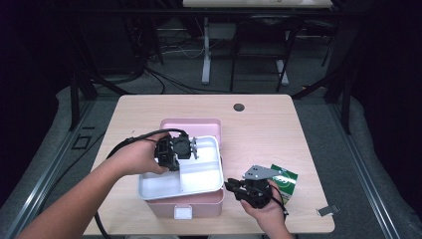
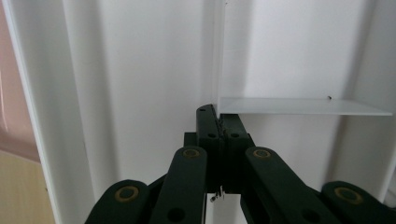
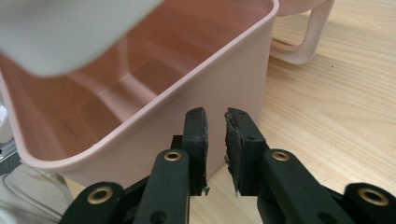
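Observation:
A pink box (image 1: 199,206) stands open on the wooden table (image 1: 278,129), with its lid (image 1: 191,124) lying back behind it. A white divided tray (image 1: 199,174) hangs tilted over the box. My left gripper (image 1: 194,148) is shut on the thin divider wall inside the tray (image 2: 140,70), and the pads meet on that wall at the left gripper (image 2: 219,119). My right gripper (image 1: 230,185) sits just right of the box. In the right gripper view the right gripper (image 3: 215,116) faces the box's outer wall (image 3: 233,70), jaws a narrow gap apart with nothing between them.
A green packet (image 1: 284,180) lies by the right hand. A small metal clip (image 1: 327,210) rests near the table's front right corner, and a dark round spot (image 1: 239,107) marks the far side. The lid's pink handle (image 3: 303,37) lies on the wood beyond the box.

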`<state>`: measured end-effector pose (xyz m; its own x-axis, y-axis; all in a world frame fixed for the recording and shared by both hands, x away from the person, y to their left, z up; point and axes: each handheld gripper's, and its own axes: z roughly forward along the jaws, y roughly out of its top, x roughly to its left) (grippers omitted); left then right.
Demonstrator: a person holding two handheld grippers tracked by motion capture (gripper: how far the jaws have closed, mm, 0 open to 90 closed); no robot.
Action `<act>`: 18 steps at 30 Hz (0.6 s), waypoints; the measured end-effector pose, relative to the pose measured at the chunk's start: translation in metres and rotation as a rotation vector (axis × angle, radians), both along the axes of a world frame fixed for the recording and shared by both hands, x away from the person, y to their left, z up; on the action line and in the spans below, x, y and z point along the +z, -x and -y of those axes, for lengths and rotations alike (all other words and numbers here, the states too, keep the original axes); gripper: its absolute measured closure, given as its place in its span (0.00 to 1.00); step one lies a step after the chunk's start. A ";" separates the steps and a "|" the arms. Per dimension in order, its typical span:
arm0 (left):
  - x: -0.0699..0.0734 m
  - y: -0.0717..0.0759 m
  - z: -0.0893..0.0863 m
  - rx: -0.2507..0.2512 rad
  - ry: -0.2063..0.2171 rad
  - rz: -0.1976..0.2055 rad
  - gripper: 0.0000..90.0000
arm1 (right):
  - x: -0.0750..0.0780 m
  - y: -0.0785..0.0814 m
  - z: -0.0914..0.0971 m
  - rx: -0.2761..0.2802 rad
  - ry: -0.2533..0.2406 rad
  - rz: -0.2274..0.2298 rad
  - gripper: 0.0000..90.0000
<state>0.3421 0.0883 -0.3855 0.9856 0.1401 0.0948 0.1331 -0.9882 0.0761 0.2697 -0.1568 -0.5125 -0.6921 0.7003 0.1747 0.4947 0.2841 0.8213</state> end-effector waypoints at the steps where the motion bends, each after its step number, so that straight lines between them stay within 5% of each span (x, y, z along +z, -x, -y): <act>1: 0.000 -0.001 -0.002 0.023 0.001 -0.005 0.99 | 0.000 0.000 0.000 0.000 0.001 -0.001 0.87; 8: 0.003 -0.011 -0.023 0.214 0.046 -0.030 0.99 | 0.000 0.000 0.000 -0.002 0.003 -0.003 0.87; 18: 0.002 -0.021 -0.073 0.424 0.060 -0.034 0.99 | 0.000 0.000 0.002 -0.007 -0.001 -0.002 0.87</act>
<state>0.3634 0.1618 -0.3833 0.8419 0.5380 0.0431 0.5302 -0.8393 0.1202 0.2699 -0.1589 -0.5126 -0.6867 0.7053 0.1764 0.4983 0.2799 0.8206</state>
